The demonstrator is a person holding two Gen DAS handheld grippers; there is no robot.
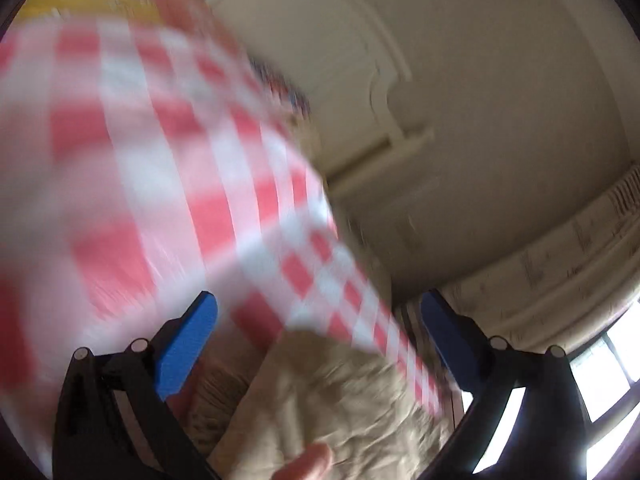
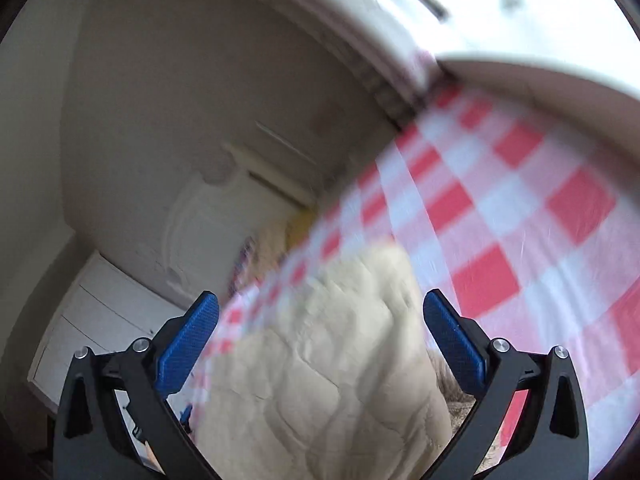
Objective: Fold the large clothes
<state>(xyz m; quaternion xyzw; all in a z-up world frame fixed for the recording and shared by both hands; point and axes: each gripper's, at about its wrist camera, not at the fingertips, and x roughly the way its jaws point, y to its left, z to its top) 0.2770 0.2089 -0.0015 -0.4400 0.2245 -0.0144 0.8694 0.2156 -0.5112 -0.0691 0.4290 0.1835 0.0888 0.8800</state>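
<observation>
The left claw (image 1: 318, 344) stands released, its blue pads wide apart and gripping nothing. The right claw (image 2: 320, 344) is likewise released and empty. Ahead of both, a blurred red-and-white checked cloth (image 1: 160, 168) hangs in the air above a beige quilted bedspread (image 2: 320, 380), with cream walls beyond.

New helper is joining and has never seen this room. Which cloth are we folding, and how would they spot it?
Start at the beige quilted blanket that fills the space ahead of both pairs of open jaws. The checked cloth hangs loose in the air above it, gripped by neither. It is the only patterned cloth here: thin, with red and white squares, where the blanket is plain and padded.
</observation>
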